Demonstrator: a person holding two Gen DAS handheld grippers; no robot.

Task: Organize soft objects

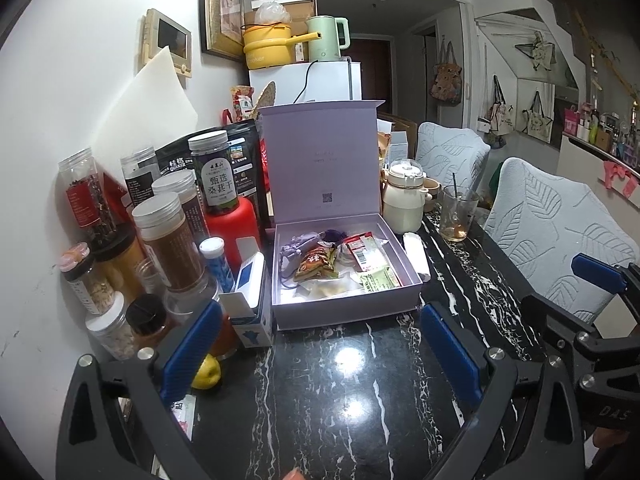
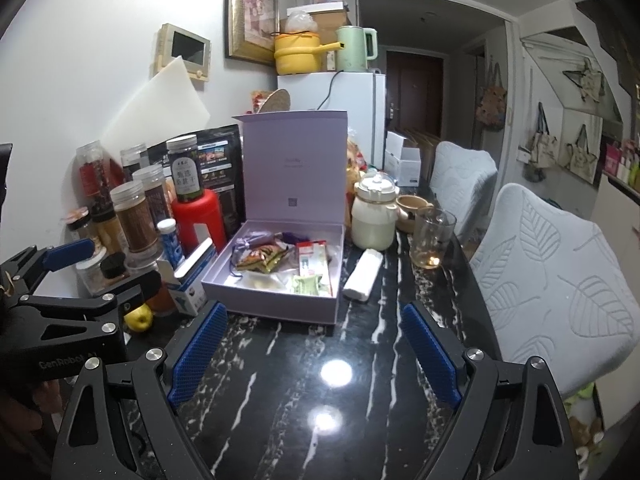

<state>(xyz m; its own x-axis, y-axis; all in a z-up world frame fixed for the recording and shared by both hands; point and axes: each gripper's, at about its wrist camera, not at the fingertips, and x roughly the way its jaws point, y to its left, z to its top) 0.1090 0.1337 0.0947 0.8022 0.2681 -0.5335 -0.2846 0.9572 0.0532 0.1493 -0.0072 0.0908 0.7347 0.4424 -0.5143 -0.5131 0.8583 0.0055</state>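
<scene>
An open lavender box (image 1: pixel 344 314) (image 2: pixel 268 308) stands on the black marble table with its lid upright. Inside lie an orange snack packet (image 1: pixel 314 266) (image 2: pixel 256 258), a purple pouch (image 1: pixel 298 242) (image 2: pixel 250 240), a red-and-white sachet (image 1: pixel 362 250) (image 2: pixel 314 258) and a green sachet (image 1: pixel 378 280) (image 2: pixel 308 284). A white soft pack (image 1: pixel 416 254) (image 2: pixel 362 274) lies on the table just right of the box. My left gripper (image 1: pixel 320 344) hovers open before the box, holding nothing. My right gripper (image 2: pixel 316 356) is beside it, also open and holding nothing.
Several jars (image 1: pixel 172 240) and a red bottle (image 1: pixel 234 228) crowd the table's left side, with a lemon (image 1: pixel 206 372) and a small blue-and-white carton (image 1: pixel 250 312) near my left finger. A cream pot (image 1: pixel 404 200) and a glass (image 1: pixel 456 216) stand right of the box. Two padded chairs (image 2: pixel 552 280) line the right edge.
</scene>
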